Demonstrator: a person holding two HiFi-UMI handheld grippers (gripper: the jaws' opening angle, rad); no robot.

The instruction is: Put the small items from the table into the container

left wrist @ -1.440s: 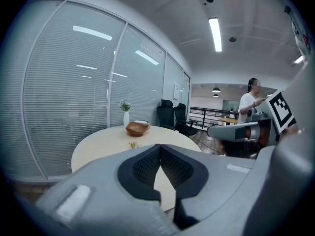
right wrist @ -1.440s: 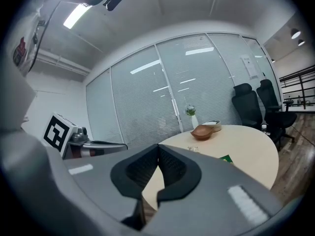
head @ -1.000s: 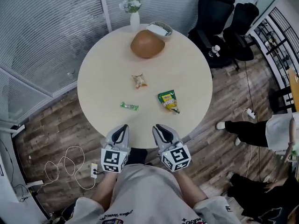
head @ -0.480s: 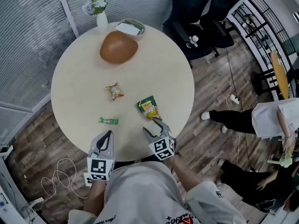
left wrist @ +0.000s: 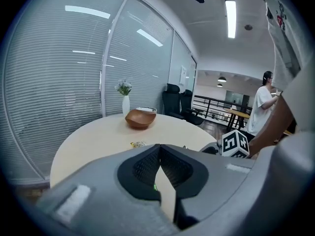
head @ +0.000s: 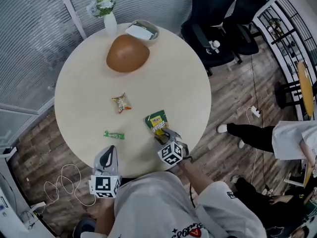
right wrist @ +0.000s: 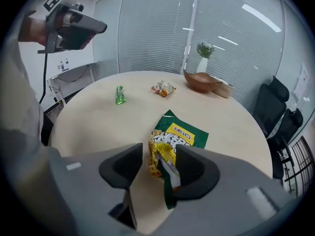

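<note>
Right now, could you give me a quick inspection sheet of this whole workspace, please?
Surface: round pale table, mostly bare.
Job's things: brown bowl; snack bag, small packet and green bar all lie on the table.
Clutter: vase with flowers, tray behind the bowl.
Grippers: left gripper shut, empty; right gripper closing, snack bag between its jaws.
Cables: white cable on the floor.
Surroundings: black chairs, blinds, a person standing nearby.

At lower centre of the round worktop, the right gripper has its fingers closing about the near end of a green-yellow snack bag. A green candy lies to the left. The left gripper hovers at the worktop's lower edge.
</note>
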